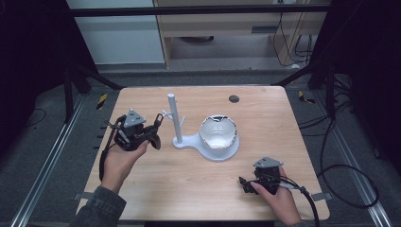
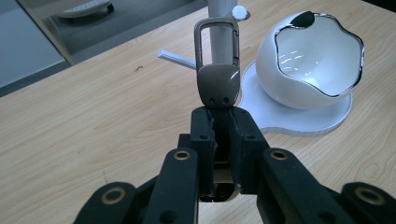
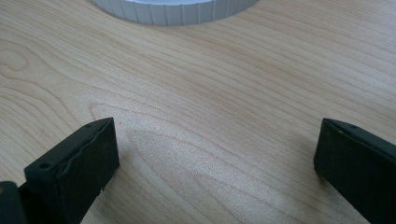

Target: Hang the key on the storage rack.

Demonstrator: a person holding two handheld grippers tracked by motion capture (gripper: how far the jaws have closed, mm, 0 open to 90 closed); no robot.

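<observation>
Left gripper [image 2: 224,140] pinches keyring clasp [image 2: 217,70] upright just before stand post [image 2: 219,28]; right gripper [image 3: 215,154] spread, idle; risk: clasp loop misses white peg [image 2: 239,12], slipping from shallow grip.

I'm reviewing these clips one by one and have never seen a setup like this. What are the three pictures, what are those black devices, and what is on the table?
No robot here: a person holds a handheld claw in each hand. The high view looks down on the wooden table; the other two pictures come from cameras riding on each claw, looking along its black jaws.

The left claw is shut on a brown metal carabiner clip, held up close to the white post of a stand with small pegs. The stand's flat base also carries a white bowl with a wavy silver rim.

The right claw sits low over bare wood near the table's front edge, jaws wide apart, holding nothing.
</observation>
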